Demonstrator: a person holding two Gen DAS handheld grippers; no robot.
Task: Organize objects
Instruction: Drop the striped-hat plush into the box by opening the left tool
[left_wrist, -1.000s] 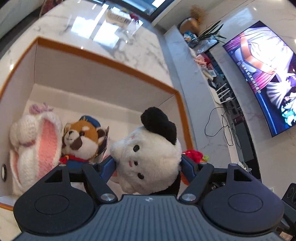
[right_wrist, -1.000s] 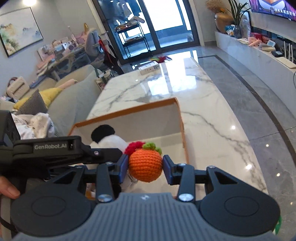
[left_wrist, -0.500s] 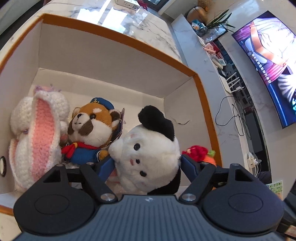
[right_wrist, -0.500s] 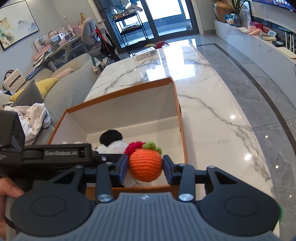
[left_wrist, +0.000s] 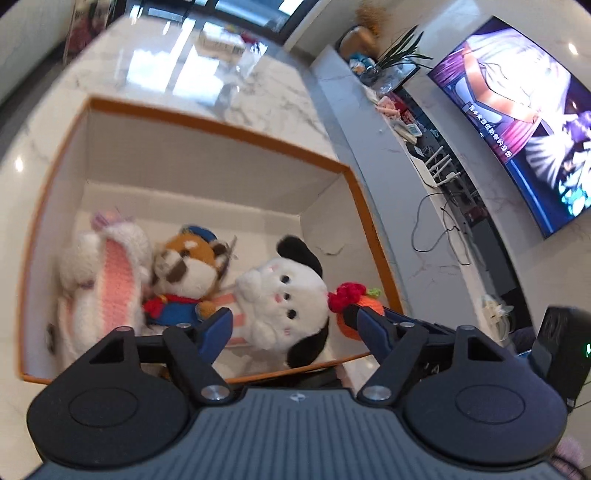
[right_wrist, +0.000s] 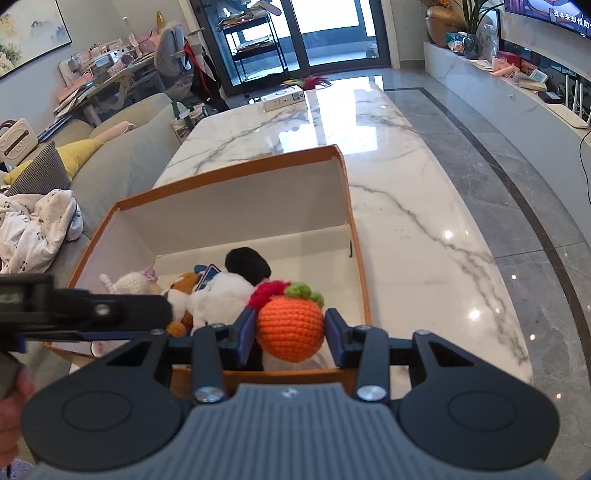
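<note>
An orange-rimmed white box (left_wrist: 207, 123) sits on the marble table. Inside lie a pink-and-white crochet bunny (left_wrist: 107, 269), a fox plush in blue (left_wrist: 184, 273) and a white plush with black ears (left_wrist: 280, 295). My left gripper (left_wrist: 291, 325) is open above the box's near edge, and the white plush lies free in the box below it. My right gripper (right_wrist: 290, 332) is shut on an orange crochet fruit (right_wrist: 290, 330) with a green and red top, held over the box's (right_wrist: 347, 206) near right corner. The fruit also shows in the left wrist view (left_wrist: 354, 295).
The marble table (right_wrist: 406, 221) stretches beyond and right of the box, with a white flat case (right_wrist: 282, 99) at its far end. A grey sofa (right_wrist: 122, 162) lies left. A TV (left_wrist: 528, 110) and low console stand right.
My left gripper has opened and let go of the white plush, which now lies in the box; the gripper has pulled back. My right gripper has moved closer over the box with the fruit.
</note>
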